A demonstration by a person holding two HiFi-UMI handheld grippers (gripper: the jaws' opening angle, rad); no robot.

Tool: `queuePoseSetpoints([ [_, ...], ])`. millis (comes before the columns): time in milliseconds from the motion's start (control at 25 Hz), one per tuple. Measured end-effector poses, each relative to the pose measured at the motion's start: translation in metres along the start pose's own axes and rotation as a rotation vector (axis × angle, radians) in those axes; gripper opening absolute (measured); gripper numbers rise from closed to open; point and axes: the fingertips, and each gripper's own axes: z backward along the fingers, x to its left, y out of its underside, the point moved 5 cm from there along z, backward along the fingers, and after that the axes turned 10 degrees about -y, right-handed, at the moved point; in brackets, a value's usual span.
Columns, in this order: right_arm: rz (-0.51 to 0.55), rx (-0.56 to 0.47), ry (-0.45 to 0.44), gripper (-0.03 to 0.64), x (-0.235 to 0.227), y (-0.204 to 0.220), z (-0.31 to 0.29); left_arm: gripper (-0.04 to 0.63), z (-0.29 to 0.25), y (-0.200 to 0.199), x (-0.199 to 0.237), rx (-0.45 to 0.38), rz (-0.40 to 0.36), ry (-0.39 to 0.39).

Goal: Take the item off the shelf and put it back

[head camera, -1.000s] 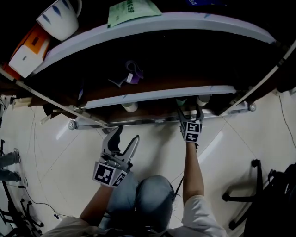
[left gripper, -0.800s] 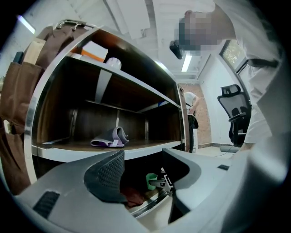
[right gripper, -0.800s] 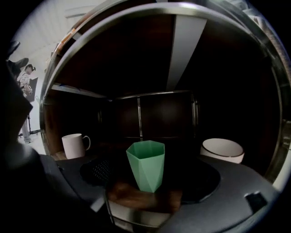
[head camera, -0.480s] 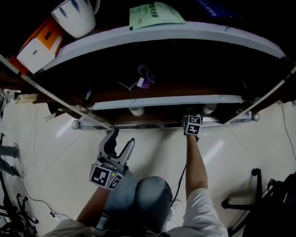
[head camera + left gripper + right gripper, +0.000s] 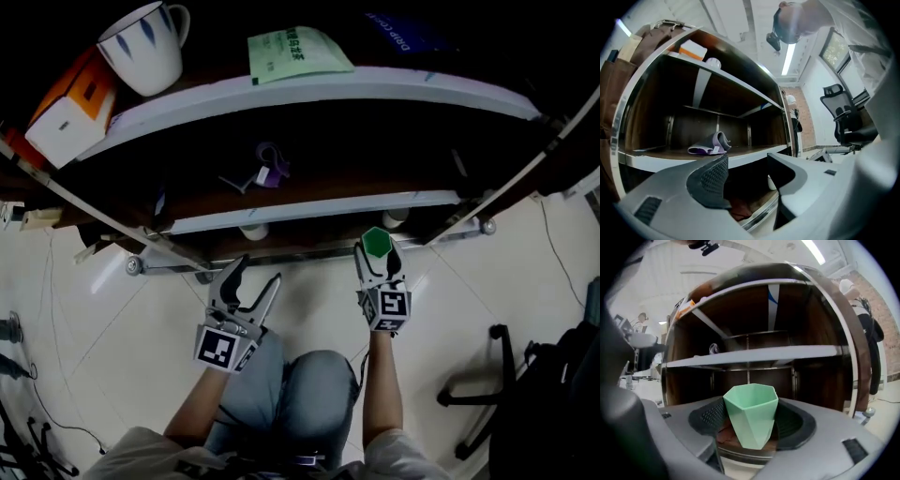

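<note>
A pale green faceted cup (image 5: 377, 241) sits upright between the fingers of my right gripper (image 5: 377, 253), which is shut on it. The gripper holds it just in front of the bottom shelf's metal rail (image 5: 309, 251), clear of the shelf. In the right gripper view the cup (image 5: 750, 413) fills the gap between the two dark pads, which press on its sides. My left gripper (image 5: 259, 274) hangs open and empty to the left, below the rail; in its own view the left gripper (image 5: 747, 176) has nothing between its fingers.
The dark wooden shelf unit (image 5: 309, 208) has white-edged boards. Two white cups (image 5: 251, 231) (image 5: 395, 218) stand on the bottom shelf. A purple item (image 5: 267, 155) lies on the middle shelf. On top are a mug (image 5: 141, 47), a green packet (image 5: 292, 52) and an orange-white box (image 5: 66, 103). A chair base (image 5: 487, 394) stands at the right.
My right gripper, open and reaching into the bottom shelf a second ago, has shut on the green cup and drawn back out with it. The left gripper has barely moved.
</note>
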Motion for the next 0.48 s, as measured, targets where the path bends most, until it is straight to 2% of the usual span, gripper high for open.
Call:
queuePoseSetpoints([
  [280, 0.11, -0.131, 0.064, 0.328, 0.024, -0.1, 0.106, 0.245, -0.014, -0.035, -0.009, -0.048, 0.051, 0.036],
  [480, 0.153, -0.168, 0.05, 0.328, 0.041, -0.179, 0.143, 0.245, -0.005, -0.095, -0.019, -0.073, 0.056, 0.02],
])
